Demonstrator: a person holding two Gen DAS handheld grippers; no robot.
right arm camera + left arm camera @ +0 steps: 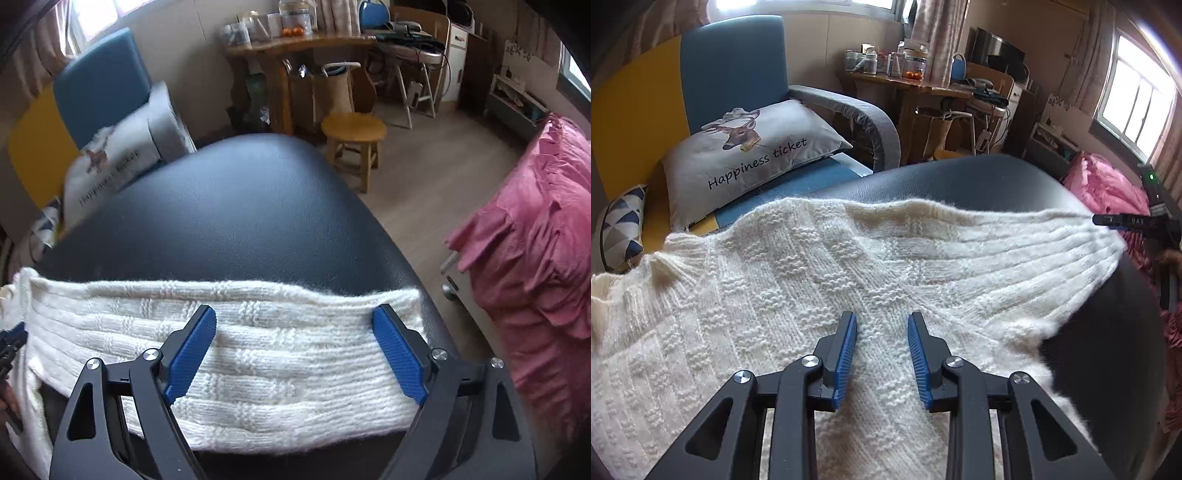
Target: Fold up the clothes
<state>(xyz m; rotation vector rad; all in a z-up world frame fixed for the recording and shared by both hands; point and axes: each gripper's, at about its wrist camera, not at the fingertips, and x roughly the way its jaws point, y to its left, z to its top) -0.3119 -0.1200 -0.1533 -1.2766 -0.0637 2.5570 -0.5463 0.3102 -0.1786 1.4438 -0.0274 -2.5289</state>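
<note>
Cream knit sweater (820, 280) lies spread over a black padded surface (960, 177), filling the lower left and centre of the left wrist view; its ribbed band (236, 354) crosses the lower half of the right wrist view.

Left gripper (882, 325): jaws parted a little, blue pads over the textured body of the knit, nothing between them. Whether the tips touch the wool, cannot tell.

Right gripper (295, 328): jaws spread wide, straddling the ribbed band, holding nothing. In the left wrist view it shows at the far right edge, at the band's end.

Handling, as a judgement: thick, fuzzy, soft yarn, with no stiffness, so it will sag and stretch if lifted by a single point. Loose stitches may snag on the ridged pads. Fairly bulky; folds will spring open. The surface looks smooth, so the knit could slide when dragged.

Best hold: pinch the ribbed band's edge or a seam, both layers together, not the open stitch in mid-panel.

Pink bedding (535, 240) at right, deer cushion (750, 147) upper left.
</note>
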